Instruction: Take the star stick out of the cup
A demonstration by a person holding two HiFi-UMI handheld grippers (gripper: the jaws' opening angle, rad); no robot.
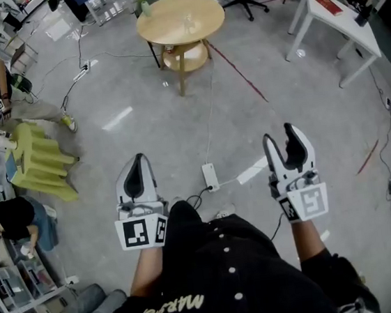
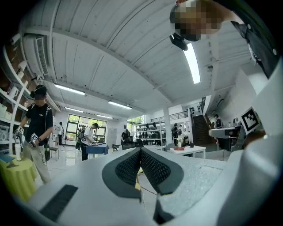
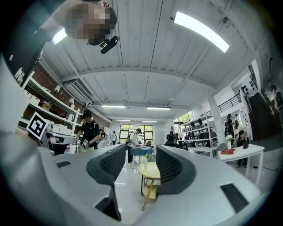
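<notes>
Well, both tools are held out level in front of the person, and the round wooden worktop [image 1: 167, 30] stands well away across the grey floor [image 1: 136, 124]. The cup [image 1: 188, 25] near the worktop's middle is only a glassy glint from back here. The star stick is too small to make out, in the cup or anywhere else. Something small and green [image 1: 144, 4] stands at the worktop's far left edge; what it is, I can't tell.

Left tool [image 2: 140, 151]: jaws clenched tip to tip, nothing between them. Right tool [image 3: 141, 152]: jaws released, wide apart and empty, the worktop showing far off through the gap.

Open floor lies between person and worktop, crossed by a thin cable [image 1: 211, 108] down to a white power strip [image 1: 210, 176]. A yellow-green stand [image 1: 38, 160] sits off left and a white desk [image 1: 337, 13] off right, both well apart from the worktop.
</notes>
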